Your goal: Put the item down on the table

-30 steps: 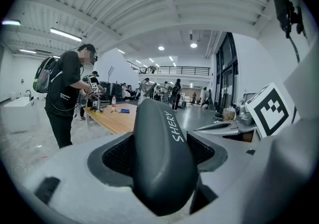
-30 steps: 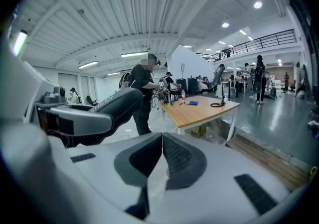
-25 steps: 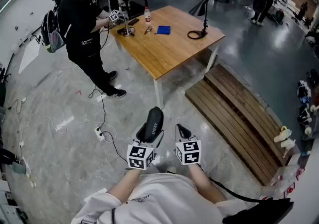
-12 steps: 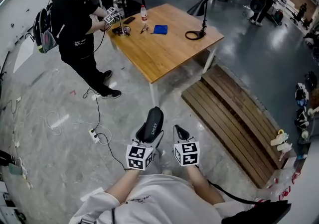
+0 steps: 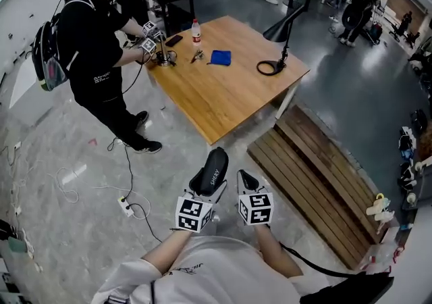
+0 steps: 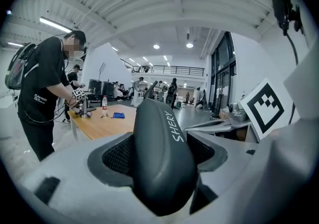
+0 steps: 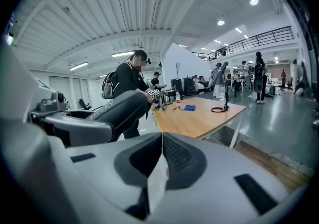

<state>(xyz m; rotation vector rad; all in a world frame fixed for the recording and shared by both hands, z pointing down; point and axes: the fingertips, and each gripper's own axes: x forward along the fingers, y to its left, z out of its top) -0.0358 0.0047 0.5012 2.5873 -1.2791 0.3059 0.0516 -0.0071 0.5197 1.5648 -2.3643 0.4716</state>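
Observation:
My left gripper is shut on a long black case marked SHERY, which stands up between the jaws and fills the left gripper view. My right gripper is beside it, shut with nothing between its pads; the case shows at its left. Both are held over the floor, short of the near corner of the wooden table. The table top also shows in the left gripper view and the right gripper view.
On the table are a black desk lamp, a blue cloth, a bottle and small tools. A person in black works at its far left corner with grippers. A slatted wooden bench lies right. Cables cross the floor.
The table has come nearer and lower in the head view as I stepped toward it. Both grippers keep their hold and position before me.

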